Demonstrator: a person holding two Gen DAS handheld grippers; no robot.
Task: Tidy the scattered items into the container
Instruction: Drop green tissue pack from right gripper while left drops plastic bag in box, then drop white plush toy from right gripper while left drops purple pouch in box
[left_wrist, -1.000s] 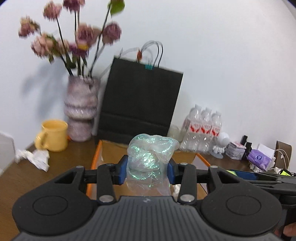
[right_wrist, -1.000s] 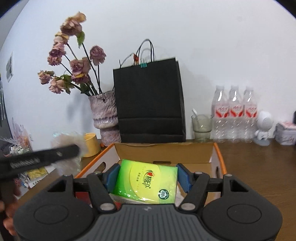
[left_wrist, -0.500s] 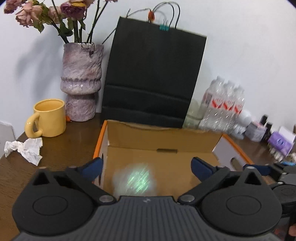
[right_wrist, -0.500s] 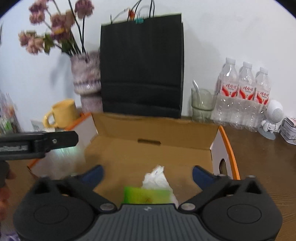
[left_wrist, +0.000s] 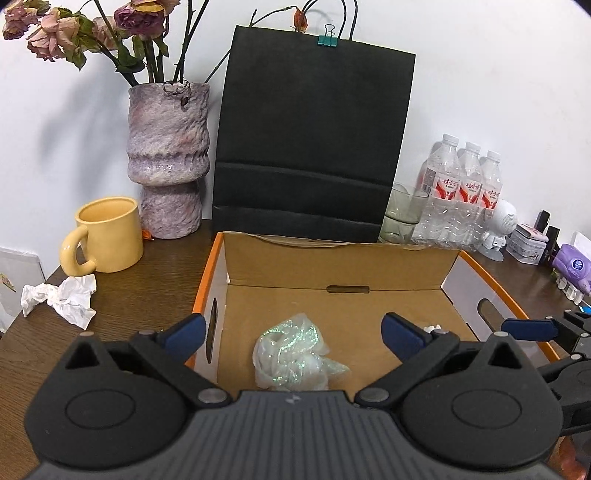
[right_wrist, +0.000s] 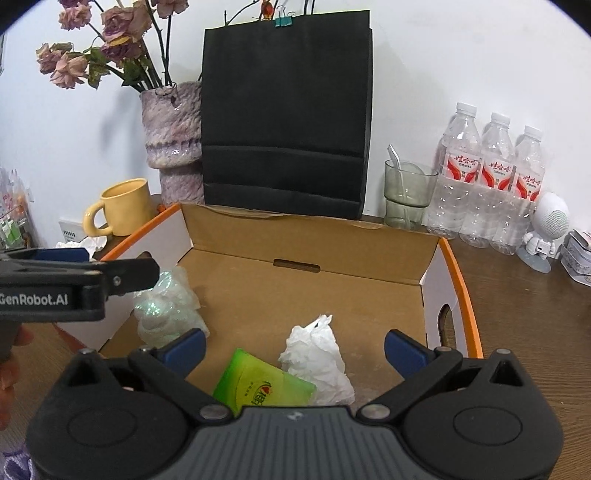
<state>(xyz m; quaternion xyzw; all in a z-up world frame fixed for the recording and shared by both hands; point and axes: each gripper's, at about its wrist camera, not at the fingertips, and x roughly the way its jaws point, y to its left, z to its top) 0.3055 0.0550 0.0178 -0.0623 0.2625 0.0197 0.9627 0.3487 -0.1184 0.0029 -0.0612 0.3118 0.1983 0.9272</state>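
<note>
An open cardboard box (left_wrist: 340, 266) with orange edges stands in front of me; it also shows in the right wrist view (right_wrist: 303, 240). A crumpled iridescent plastic bag (left_wrist: 291, 358) lies on its floor, seen also in the right wrist view (right_wrist: 166, 302). A green tissue pack (right_wrist: 262, 386) and a crumpled white tissue (right_wrist: 317, 358) lie in the box too. My left gripper (left_wrist: 293, 330) is open and empty above the bag. My right gripper (right_wrist: 293, 345) is open and empty above the pack. A crumpled white tissue (left_wrist: 61, 299) lies on the table left of the box.
A yellow mug (left_wrist: 105, 238), a purple vase with dried flowers (left_wrist: 166, 158) and a black paper bag (left_wrist: 310, 140) stand behind the box. A glass (right_wrist: 406, 192), water bottles (right_wrist: 491, 177), a small white figure (right_wrist: 546, 229) and purple tissue pack (left_wrist: 574, 266) are at the right.
Both grippers opened. The plastic bag dropped from the left one and the green tissue pack from the right one, and both now lie in the box.
</note>
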